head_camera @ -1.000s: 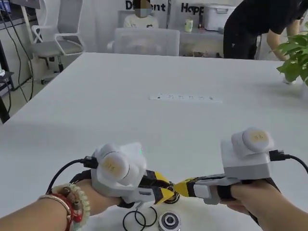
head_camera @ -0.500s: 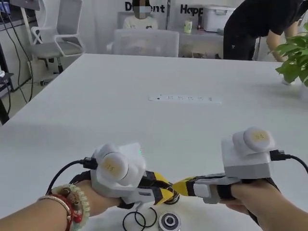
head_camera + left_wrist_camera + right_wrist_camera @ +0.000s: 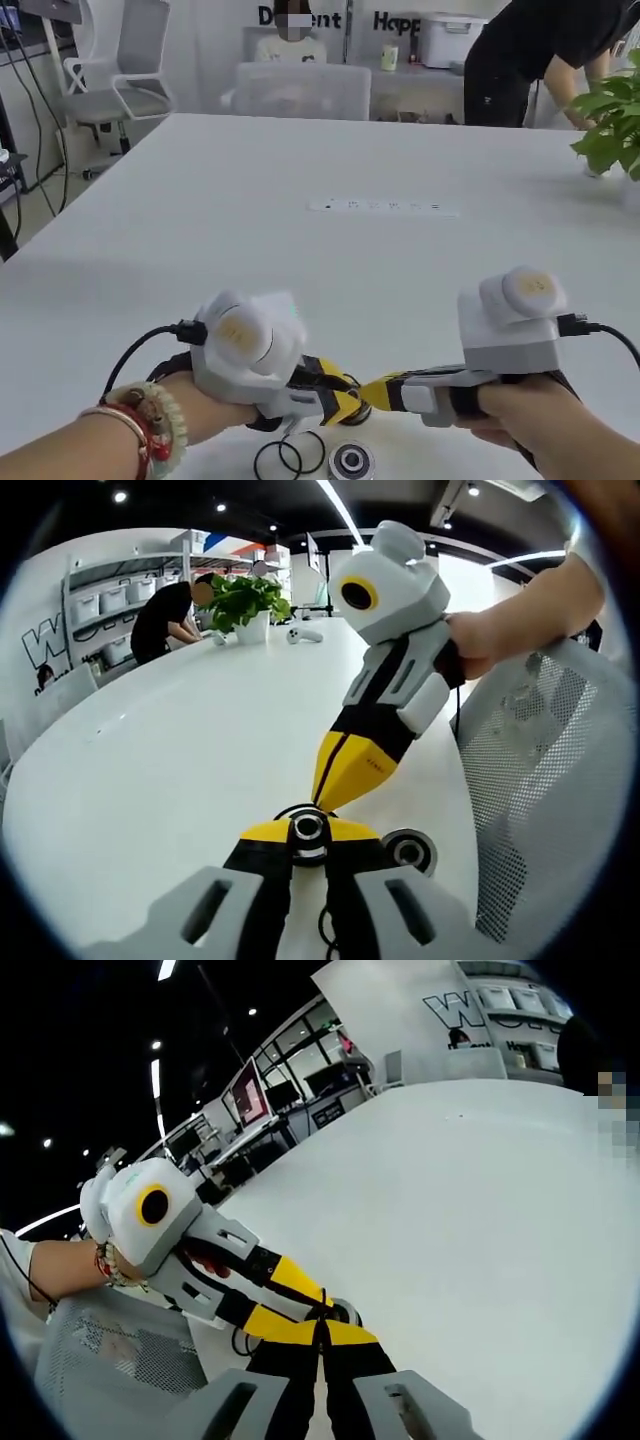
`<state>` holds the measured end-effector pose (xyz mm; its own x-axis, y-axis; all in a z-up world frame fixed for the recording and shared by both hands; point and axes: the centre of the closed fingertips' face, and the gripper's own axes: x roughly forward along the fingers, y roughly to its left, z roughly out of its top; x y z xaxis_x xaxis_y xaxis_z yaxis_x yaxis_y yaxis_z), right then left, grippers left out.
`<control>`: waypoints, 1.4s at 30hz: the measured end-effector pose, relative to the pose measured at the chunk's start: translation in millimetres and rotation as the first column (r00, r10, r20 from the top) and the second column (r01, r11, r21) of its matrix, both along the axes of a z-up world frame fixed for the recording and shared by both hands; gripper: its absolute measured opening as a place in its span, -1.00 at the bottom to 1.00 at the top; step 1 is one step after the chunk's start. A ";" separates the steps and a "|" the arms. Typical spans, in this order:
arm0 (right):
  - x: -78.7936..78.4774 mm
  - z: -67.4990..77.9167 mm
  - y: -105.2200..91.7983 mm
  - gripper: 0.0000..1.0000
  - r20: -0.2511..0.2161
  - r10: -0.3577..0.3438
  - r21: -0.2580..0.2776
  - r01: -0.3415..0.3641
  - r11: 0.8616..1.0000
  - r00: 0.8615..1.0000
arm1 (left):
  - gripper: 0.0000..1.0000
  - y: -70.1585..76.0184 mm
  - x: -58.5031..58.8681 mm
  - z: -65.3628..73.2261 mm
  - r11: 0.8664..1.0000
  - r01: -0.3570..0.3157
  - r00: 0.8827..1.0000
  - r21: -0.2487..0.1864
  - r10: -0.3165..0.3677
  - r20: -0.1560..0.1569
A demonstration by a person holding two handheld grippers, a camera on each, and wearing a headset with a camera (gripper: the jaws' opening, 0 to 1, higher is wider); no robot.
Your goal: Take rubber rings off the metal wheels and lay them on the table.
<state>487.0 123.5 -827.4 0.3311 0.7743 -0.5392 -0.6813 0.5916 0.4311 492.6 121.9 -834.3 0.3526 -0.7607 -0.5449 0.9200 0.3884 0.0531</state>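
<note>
I'm working over the white table (image 3: 400,260), and I'm taking the held wheel (image 3: 308,827) as my reference point (it's the small metal one between the two grippers). The left gripper (image 3: 340,398) is clamping that wheel, with its yellow jaws drawn in tight on either side. The right gripper (image 3: 372,392) is meeting the held wheel from the opposite side. Its jaws are pressing together and its tips are touching the wheel's rim, but I cannot tell whether any rubber is caught between them. In the left gripper view, a thin black ring (image 3: 288,810) is showing along the held wheel's rim. A second wheel (image 3: 350,461) is lying flat on the table just nearer to me than the held wheel. Two loose rings (image 3: 290,457) are lying overlapped on the table, also nearer to me than the held wheel and off to its left.
</note>
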 end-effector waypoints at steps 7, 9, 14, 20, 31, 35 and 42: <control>2.7 -3.0 -3.9 -1.00 -0.006 -0.016 -0.013 0.016 1.000 1.000 | -0.81 0.9 -4.1 -0.3 0.996 0.037 0.999 0.076 -0.039 0.026; 2.5 -3.1 -3.9 -1.00 -0.009 -0.019 -0.012 0.019 1.000 1.000 | -0.80 1.1 -5.0 -0.4 0.995 0.045 0.998 0.091 -0.048 0.029; 3.1 -2.9 -4.5 -1.00 -0.012 -0.024 -0.009 0.024 1.000 1.000 | -0.77 4.7 -6.2 -0.8 0.992 0.053 0.998 0.112 -0.056 0.024; 4.8 -1.8 -6.2 -1.00 -0.015 -0.036 -0.001 0.036 0.999 0.999 | -0.72 7.6 -7.5 1.6 0.990 0.062 0.997 0.126 -0.066 0.031; 8.0 1.5 -8.1 -1.00 -0.014 -0.058 0.016 0.058 0.998 0.998 | -0.50 7.3 -9.0 12.0 0.993 0.046 0.999 0.110 -0.048 0.017; 9.0 2.9 -8.6 -1.00 -0.012 -0.063 0.021 0.064 0.998 0.998 | -0.43 8.1 -8.5 15.8 0.994 0.038 0.999 0.100 -0.040 0.014; 9.6 4.2 -8.8 -1.00 -0.009 -0.066 0.025 0.066 0.998 0.998 | -0.25 3.0 -13.2 29.5 0.996 0.070 0.997 0.049 -0.071 0.030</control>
<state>496.6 114.7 -823.2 0.3772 0.7645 -0.5227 -0.6376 0.6237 0.4522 479.4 124.9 -804.8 0.3164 -0.7578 -0.5706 0.9426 0.3187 0.0994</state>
